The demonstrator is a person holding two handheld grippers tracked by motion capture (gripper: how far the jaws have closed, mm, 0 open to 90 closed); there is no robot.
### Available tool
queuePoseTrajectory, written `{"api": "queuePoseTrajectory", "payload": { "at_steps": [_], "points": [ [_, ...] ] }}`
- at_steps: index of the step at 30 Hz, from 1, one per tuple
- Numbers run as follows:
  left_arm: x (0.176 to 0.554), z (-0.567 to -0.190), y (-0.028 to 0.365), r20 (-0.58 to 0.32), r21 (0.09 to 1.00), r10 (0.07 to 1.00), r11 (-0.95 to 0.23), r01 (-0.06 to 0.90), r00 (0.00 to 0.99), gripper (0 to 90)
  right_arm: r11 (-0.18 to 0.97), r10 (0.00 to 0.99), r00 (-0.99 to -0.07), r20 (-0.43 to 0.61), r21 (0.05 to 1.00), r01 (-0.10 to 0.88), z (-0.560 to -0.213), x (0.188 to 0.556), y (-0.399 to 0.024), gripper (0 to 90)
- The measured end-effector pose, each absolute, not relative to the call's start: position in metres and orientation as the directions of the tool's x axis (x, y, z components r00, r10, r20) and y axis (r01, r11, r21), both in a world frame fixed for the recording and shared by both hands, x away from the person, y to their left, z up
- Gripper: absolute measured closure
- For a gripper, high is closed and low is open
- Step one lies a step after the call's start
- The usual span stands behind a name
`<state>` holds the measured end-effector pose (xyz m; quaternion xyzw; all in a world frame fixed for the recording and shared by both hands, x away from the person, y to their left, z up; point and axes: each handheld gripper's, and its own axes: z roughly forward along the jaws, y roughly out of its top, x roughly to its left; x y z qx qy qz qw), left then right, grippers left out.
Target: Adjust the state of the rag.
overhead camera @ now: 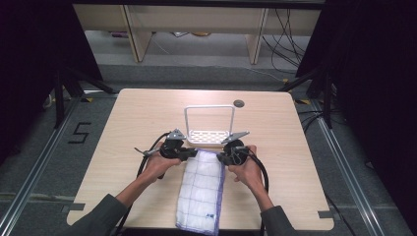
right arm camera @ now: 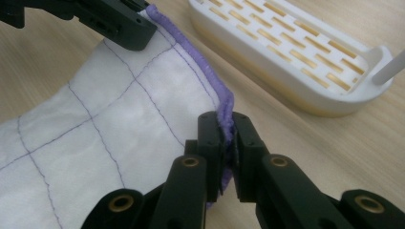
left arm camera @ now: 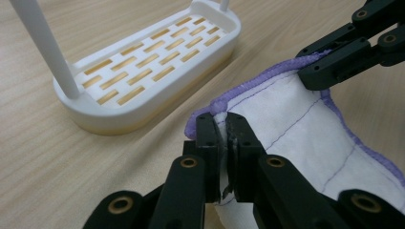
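Cloth [overhead camera: 200, 191] soft, light, limp; sags between holds. Left gripper [left arm camera: 223, 143], right gripper [right arm camera: 227, 143] each pinching far hem corner, near rack [overhead camera: 209, 136], bench centre.

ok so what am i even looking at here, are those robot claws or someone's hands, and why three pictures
No robot here: a person holds a two-jaw tool in each hand. The high view looks down on the wooden table. The other two pictures come from cameras riding on each tool, looking along its black jaws. On the table lie a white cloth with purple grid lines and purple edging and, beyond it, a white slotted rack with a tall wire handle. The left gripper is shut on one far corner of the cloth, the right gripper on the other far corner along the same purple hem.
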<state>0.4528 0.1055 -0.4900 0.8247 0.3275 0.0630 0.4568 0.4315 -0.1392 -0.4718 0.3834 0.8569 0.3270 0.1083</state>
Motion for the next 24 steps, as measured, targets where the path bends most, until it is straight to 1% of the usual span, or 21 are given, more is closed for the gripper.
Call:
{"api": "queuePoseTrajectory", "payload": {
  "at_steps": [1,7,8,9,10,11,12,17,21,22,24],
  "points": [
    [0.451,-0.488,0.106,-0.191,0.799,0.599,-0.366,0.478,0.778,84.4,0.495,0.726,-0.684,0.072,0.635,0.593,-0.469,0.43,-0.139,84.3],
    [0.443,-0.476,0.108,-0.184,0.815,0.583,-0.36,0.454,0.791,84.4,0.485,0.717,-0.692,0.081,0.655,0.58,-0.458,0.424,-0.138,84.4],
    [0.441,-0.474,0.109,-0.179,0.815,0.581,-0.365,0.451,0.794,84.4,0.493,0.698,-0.712,0.077,0.67,0.555,-0.457,0.424,-0.138,84.4],
    [0.44,-0.472,0.109,-0.179,0.819,0.581,-0.36,0.448,0.794,84.4,0.475,0.704,-0.705,0.088,0.681,0.558,-0.457,0.422,-0.137,84.4],
    [0.438,-0.47,0.109,-0.183,0.819,0.576,-0.359,0.448,0.797,84.4,0.497,0.682,-0.728,0.07,0.685,0.532,-0.453,0.421,-0.138,84.4],
    [0.437,-0.468,0.11,-0.188,0.818,0.572,-0.359,0.45,0.798,84.4,0.497,0.677,-0.732,0.07,0.691,0.526,-0.451,0.42,-0.138,84.4],
    [0.435,-0.465,0.11,-0.175,0.826,0.574,-0.357,0.436,0.8,84.4,0.473,0.689,-0.721,0.078,0.705,0.528,-0.45,0.418,-0.137,84.4],
    [0.431,-0.46,0.113,-0.173,0.835,0.577,-0.344,0.43,0.798,84.4,0.493,0.677,-0.734,0.053,0.708,0.506,-0.442,0.414,-0.137,84.4],
    [0.429,-0.459,0.116,-0.168,0.84,0.575,-0.341,0.421,0.801,84.4,0.497,0.677,-0.734,0.054,0.702,0.51,-0.439,0.412,-0.135,84.4],
    [0.429,-0.458,0.117,-0.17,0.841,0.574,-0.34,0.422,0.801,84.4,0.499,0.666,-0.745,0.029,0.724,0.475,-0.441,0.413,-0.134,84.4],
    [0.429,-0.457,0.117,-0.168,0.841,0.579,-0.338,0.422,0.798,84.4,0.493,0.671,-0.741,0.038,0.723,0.484,-0.441,0.412,-0.134,84.5]
  ]
}}
